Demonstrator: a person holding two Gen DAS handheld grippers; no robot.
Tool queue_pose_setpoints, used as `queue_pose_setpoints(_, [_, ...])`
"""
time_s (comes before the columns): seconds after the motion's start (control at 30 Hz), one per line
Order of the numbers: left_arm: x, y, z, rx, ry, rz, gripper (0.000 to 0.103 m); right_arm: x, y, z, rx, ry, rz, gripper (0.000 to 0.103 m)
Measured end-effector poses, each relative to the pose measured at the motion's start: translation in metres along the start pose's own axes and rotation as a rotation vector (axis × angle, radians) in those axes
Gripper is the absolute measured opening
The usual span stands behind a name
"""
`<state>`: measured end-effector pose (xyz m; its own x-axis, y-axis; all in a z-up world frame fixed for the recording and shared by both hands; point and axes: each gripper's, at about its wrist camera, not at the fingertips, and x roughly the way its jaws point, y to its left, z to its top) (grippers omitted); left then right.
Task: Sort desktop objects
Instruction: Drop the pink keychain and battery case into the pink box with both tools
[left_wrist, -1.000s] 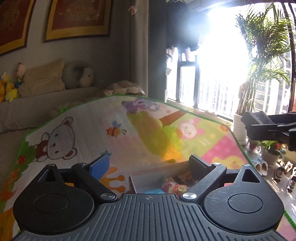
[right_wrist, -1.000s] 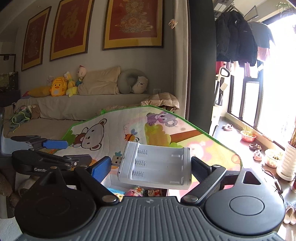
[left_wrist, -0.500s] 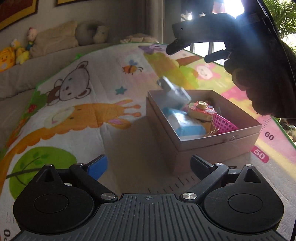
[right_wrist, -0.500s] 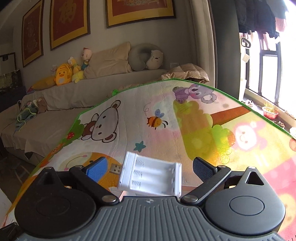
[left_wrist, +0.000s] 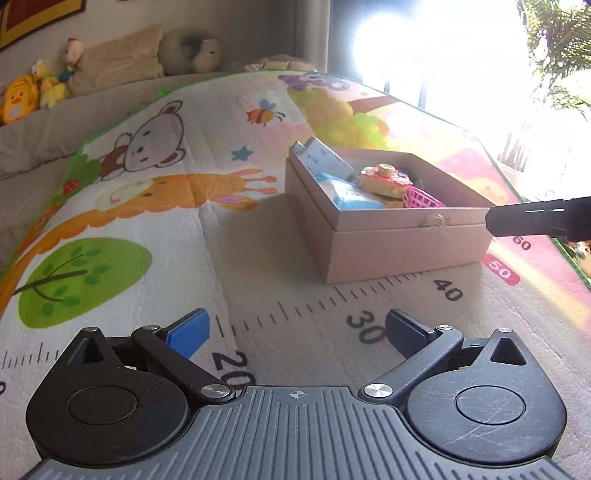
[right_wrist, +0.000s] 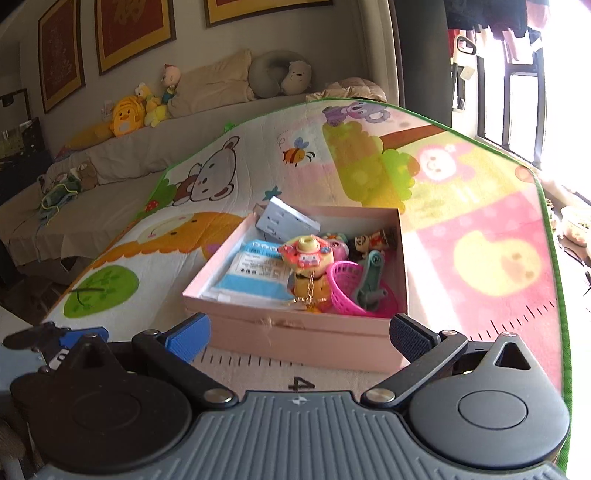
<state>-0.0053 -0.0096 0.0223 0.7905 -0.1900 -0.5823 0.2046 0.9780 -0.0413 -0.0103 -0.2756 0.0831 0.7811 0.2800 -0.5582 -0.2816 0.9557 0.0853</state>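
Box (right_wrist: 303, 332), pink, filled with toys, lower centre of the right view, long side across and just ahead of the right hand-held gripper (right_wrist: 297, 334), released and empty; left hand-held gripper (left_wrist: 297, 334) likewise released, farther off.

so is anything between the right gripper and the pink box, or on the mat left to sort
Nothing visible stands between them: the right gripper is open and empty, with only bare play mat before the pink box. The white battery holder leans in the box's far corner. No loose item shows on the mat.
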Motion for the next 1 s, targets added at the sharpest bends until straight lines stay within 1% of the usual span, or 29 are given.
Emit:
queue_pose_setpoints(0.03, [-0.001,-0.002,-0.001,0.004,0.008,-0.002,0.103,-0.003,0.001,-0.003,-0.016,0.001,0.009,0.103])
queue_pose_setpoints(0.1, [-0.002,-0.005,0.0,0.013,0.015,0.0,0.103,-0.005,0.004,0.007,-0.032,-0.014,0.019,0.103])
queue_pose_setpoints(0.2, [-0.005,-0.007,0.011,0.008,-0.015,0.027,0.103,0.004,0.006,0.041,-0.054,-0.02,0.082,0.103])
queue_pose_setpoints(0.27, [-0.007,-0.004,0.02,-0.006,-0.037,0.037,0.103,0.027,0.008,0.076,-0.043,0.0,0.1,0.103])
queue_pose_setpoints(0.3, [-0.008,-0.003,0.022,-0.011,-0.046,0.038,0.103,0.041,0.01,0.092,-0.036,0.01,0.102,0.098])
queue_pose_setpoints(0.33, [-0.009,-0.001,0.025,-0.019,-0.057,0.039,0.103,0.052,0.011,0.104,-0.035,0.014,0.099,0.091])
queue_pose_setpoints(0.37, [-0.01,0.002,0.027,-0.027,-0.065,0.039,0.103,0.067,0.014,0.118,-0.041,0.017,0.088,0.072])
queue_pose_setpoints(0.4, [-0.01,0.004,0.028,-0.035,-0.07,0.037,0.103,0.083,0.018,0.13,-0.05,0.013,0.07,0.061])
queue_pose_setpoints(0.5, [-0.01,0.015,0.028,-0.069,-0.063,0.024,0.103,0.132,0.026,0.158,-0.062,-0.018,0.018,0.056])
queue_pose_setpoints(0.57, [-0.008,0.021,0.026,-0.08,-0.055,0.021,0.103,0.164,0.029,0.167,-0.053,0.013,-0.009,0.052])
queue_pose_setpoints(0.6, [-0.007,0.024,0.024,-0.086,-0.049,0.024,0.103,0.179,0.03,0.169,-0.053,0.032,-0.016,0.049])
queue_pose_setpoints(0.63, [-0.006,0.029,0.023,-0.093,-0.045,0.029,0.103,0.194,0.03,0.168,-0.054,0.05,-0.029,0.048])
queue_pose_setpoints(0.7, [-0.004,0.037,0.021,-0.115,-0.038,0.039,0.103,0.211,0.03,0.163,-0.05,0.072,-0.042,0.048])
queue_pose_setpoints(0.77, [-0.004,0.046,0.017,-0.144,-0.034,0.042,0.103,0.213,0.025,0.153,-0.032,0.106,-0.022,0.048])
queue_pose_setpoints(0.83, [-0.005,0.052,0.015,-0.161,-0.034,0.039,0.103,0.202,0.018,0.139,-0.014,0.157,0.03,0.048])
queue_pose_setpoints(0.9, [-0.004,0.054,0.013,-0.168,-0.036,0.03,0.103,0.184,0.011,0.125,-0.008,0.186,0.072,0.048])
queue_pose_setpoints(0.93, [-0.003,0.054,0.013,-0.167,-0.036,0.023,0.103,0.17,0.008,0.118,-0.009,0.192,0.085,0.048])
queue_pose_setpoints(1.0, [-0.001,0.051,0.012,-0.156,-0.033,0.016,0.103,0.141,0.001,0.108,0.01,0.164,0.087,0.048])
